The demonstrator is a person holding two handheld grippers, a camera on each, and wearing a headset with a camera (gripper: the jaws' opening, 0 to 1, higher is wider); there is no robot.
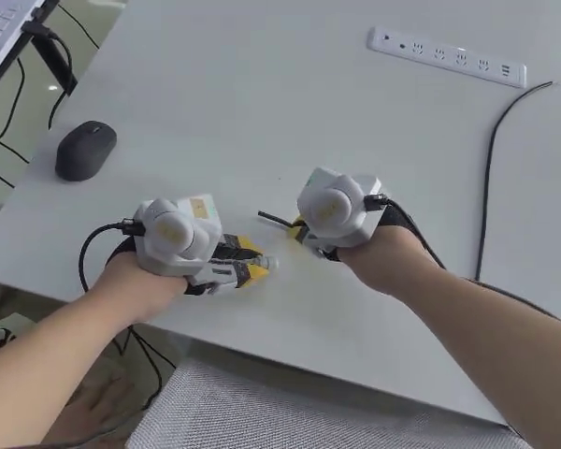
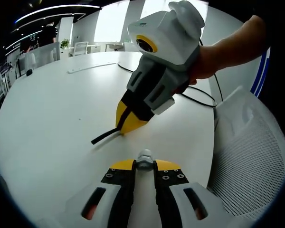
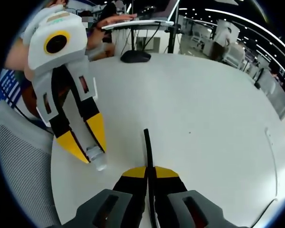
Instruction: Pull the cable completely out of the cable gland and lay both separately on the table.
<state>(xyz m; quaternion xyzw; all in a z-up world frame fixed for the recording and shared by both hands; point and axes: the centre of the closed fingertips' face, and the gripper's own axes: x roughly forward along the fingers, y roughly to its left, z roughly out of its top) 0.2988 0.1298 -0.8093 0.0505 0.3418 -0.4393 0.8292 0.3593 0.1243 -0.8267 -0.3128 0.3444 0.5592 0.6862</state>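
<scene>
My left gripper (image 2: 144, 165) is shut on the small grey-white cable gland (image 2: 144, 159), pinched between its yellow tips just above the white table (image 1: 262, 112). My right gripper (image 3: 150, 170) is shut on the thin black cable (image 3: 147, 142), whose short free end juts out past the tips. Cable and gland are apart, with a gap of bare table between them. In the head view the left gripper (image 1: 260, 267) with the gland (image 1: 270, 264) sits low left, and the right gripper (image 1: 297, 227) with the cable end (image 1: 273, 219) is just to its right.
A black mouse (image 1: 85, 150) lies at the far left. A white power strip (image 1: 446, 57) sits at the back right, with another black lead (image 1: 491, 159) running down the right side. The table's near edge and a mesh chair (image 1: 262, 412) are close below the grippers.
</scene>
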